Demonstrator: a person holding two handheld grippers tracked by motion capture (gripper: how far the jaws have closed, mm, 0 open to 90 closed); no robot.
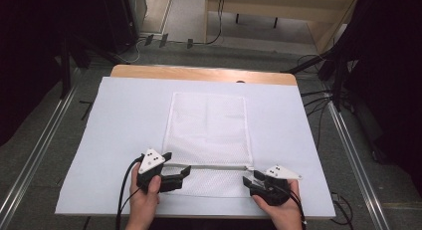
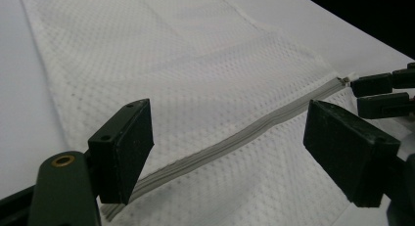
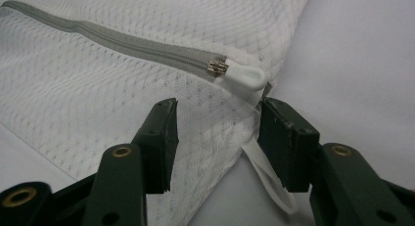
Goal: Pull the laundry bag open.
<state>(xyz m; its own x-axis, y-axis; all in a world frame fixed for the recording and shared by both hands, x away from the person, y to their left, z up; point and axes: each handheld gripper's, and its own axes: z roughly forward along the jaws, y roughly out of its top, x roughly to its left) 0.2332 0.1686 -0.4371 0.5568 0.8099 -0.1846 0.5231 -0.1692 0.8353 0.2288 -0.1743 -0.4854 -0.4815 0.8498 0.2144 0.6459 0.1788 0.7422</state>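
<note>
High view puts your left gripper (image 1: 185,173), jaws apart, over the mesh bag's (image 1: 208,125) zip (image 1: 214,167); your right gripper (image 1: 248,182), also unclenched, straddles its corner below the slider (image 3: 217,67). It looks limp and light: pinch the seam. White table sheet (image 1: 124,115), dark room.

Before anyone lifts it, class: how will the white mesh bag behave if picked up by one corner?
The mesh bag lies limp and flat, so it would probably droop and fold. Its thin open weave suggests it is very light. The grey zipper may stiffen that line slightly.
</note>
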